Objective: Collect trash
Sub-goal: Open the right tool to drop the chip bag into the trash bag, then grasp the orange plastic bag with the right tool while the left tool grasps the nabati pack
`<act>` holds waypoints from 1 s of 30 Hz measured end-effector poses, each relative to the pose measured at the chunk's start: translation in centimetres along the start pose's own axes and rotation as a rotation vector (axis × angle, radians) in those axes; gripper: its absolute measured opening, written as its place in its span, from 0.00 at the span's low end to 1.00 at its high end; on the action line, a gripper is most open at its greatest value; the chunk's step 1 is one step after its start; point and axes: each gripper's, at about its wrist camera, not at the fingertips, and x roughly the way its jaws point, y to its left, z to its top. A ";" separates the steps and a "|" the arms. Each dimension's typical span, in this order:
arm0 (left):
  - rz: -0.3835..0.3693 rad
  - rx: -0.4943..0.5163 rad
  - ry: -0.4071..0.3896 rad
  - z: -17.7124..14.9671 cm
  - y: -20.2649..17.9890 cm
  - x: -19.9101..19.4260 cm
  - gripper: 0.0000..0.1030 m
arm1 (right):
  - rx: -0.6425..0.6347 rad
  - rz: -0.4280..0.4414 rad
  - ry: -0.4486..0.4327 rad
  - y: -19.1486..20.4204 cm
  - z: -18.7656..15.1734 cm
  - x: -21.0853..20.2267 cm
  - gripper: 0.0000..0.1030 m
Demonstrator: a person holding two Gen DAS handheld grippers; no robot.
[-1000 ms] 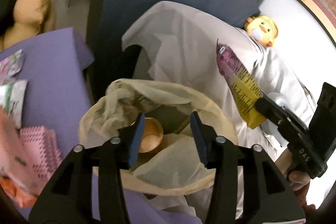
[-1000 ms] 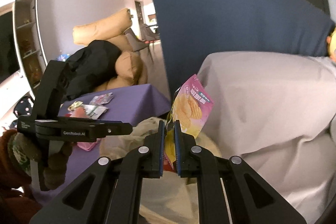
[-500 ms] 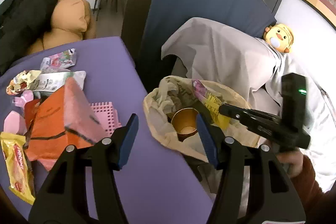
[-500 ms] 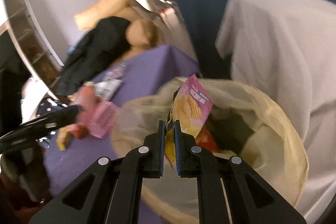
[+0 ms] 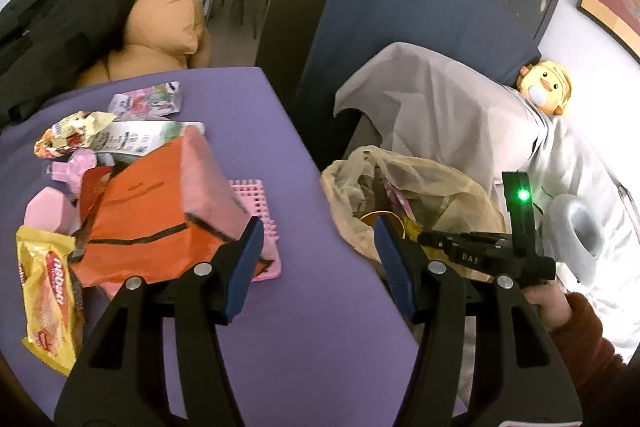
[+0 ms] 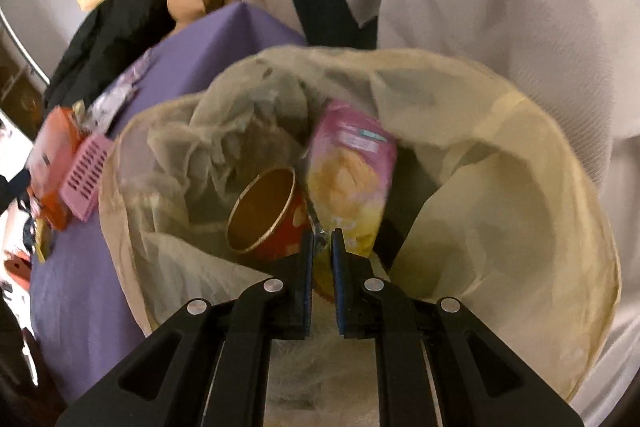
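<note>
A beige trash bag [image 6: 500,163] hangs open at the right edge of the purple table [image 5: 304,327]; it also shows in the left wrist view [image 5: 436,183]. My right gripper [image 6: 321,247] is shut on the bottom edge of a pink and yellow chip bag [image 6: 352,167] and holds it inside the bag's mouth, next to a red paper cup [image 6: 268,215]. My left gripper [image 5: 316,247] is open and empty above the table. Trash lies at its left: an orange carton [image 5: 160,211], a yellow wrapper [image 5: 50,299], several crumpled wrappers [image 5: 120,131].
A pink plastic grid [image 5: 256,211] lies under the orange carton. A grey-covered sofa [image 5: 448,111] with a yellow duck toy [image 5: 544,91] stands right of the bag. A blue panel [image 5: 400,15] stands behind. Tan cushions and a black coat [image 5: 60,27] are at the far left.
My right gripper has lowered the chip bag from above the trash bag into its mouth. My left gripper has pulled back from the bag over the table.
</note>
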 end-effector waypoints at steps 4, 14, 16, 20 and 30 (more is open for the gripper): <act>0.010 -0.014 -0.026 -0.3 1.3 -1.2 0.56 | 0.012 -0.011 -0.014 0.1 -0.4 -1.2 0.11; 0.146 -0.096 -0.134 -0.5 6.9 -5.0 0.56 | -0.050 -0.033 -0.136 2.8 -0.3 -6.3 0.29; 0.179 -0.126 -0.157 -0.7 8.8 -6.2 0.56 | -0.089 -0.031 -0.167 4.4 0.0 -7.1 0.29; 0.253 -0.189 -0.192 -1.2 12.4 -8.1 0.56 | -0.157 0.007 -0.202 7.9 0.7 -7.9 0.29; 0.326 -0.318 -0.177 -4.2 19.2 -9.8 0.56 | -0.297 0.123 -0.212 16.8 1.8 -6.7 0.29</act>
